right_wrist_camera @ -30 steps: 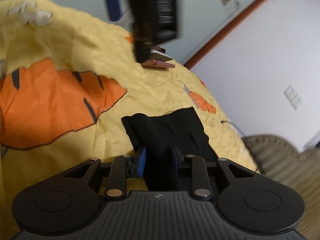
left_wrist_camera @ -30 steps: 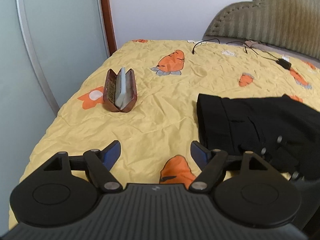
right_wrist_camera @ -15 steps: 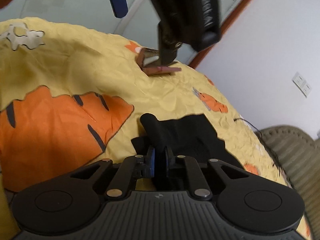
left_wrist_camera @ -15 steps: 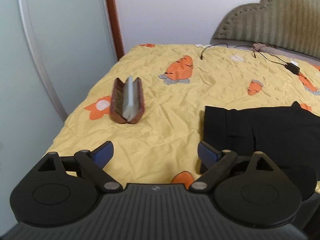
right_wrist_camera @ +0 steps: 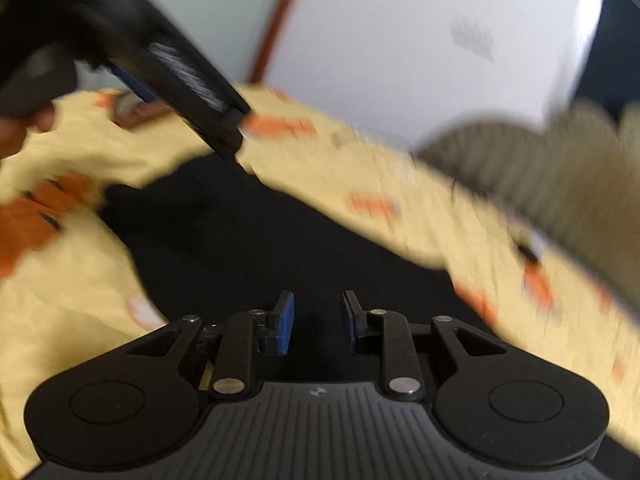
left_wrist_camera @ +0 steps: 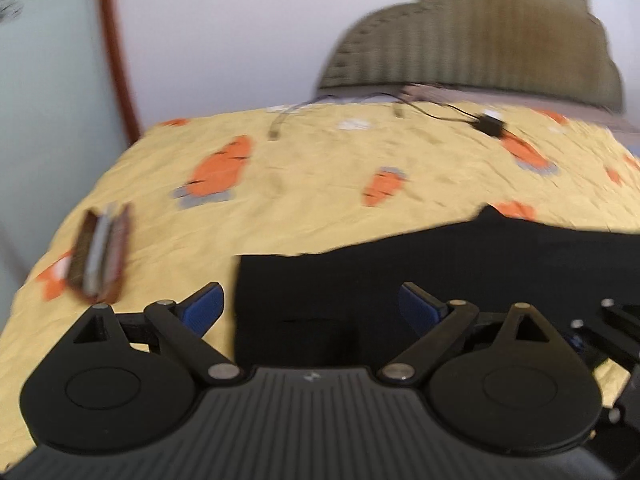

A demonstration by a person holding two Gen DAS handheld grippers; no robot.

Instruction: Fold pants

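Observation:
Black pants (left_wrist_camera: 440,264) lie folded on the yellow carrot-print bedsheet (left_wrist_camera: 320,208). My left gripper (left_wrist_camera: 310,296) hangs over their left edge with its jaws wide open and nothing gripped. In the right wrist view the pants (right_wrist_camera: 240,240) spread dark across the middle. My right gripper (right_wrist_camera: 317,300) hovers just above them. Its jaws are opening, and the blue pads (right_wrist_camera: 285,320) stand apart without pressing on the cloth. The left gripper's black body (right_wrist_camera: 180,76) crosses that view's upper left. Both views are motion-blurred.
A brown open case (left_wrist_camera: 100,256) stands near the bed's left edge. A black cable and charger (left_wrist_camera: 490,124) lie by the padded headboard (left_wrist_camera: 460,40). A frosted door (left_wrist_camera: 40,120) stands to the left. A hand (right_wrist_camera: 16,132) shows at the right wrist view's left edge.
My right gripper let go of the pinched fold of pants, its jaws parted and its view rolled. My left gripper opened wider and swung right, over the pants' edge.

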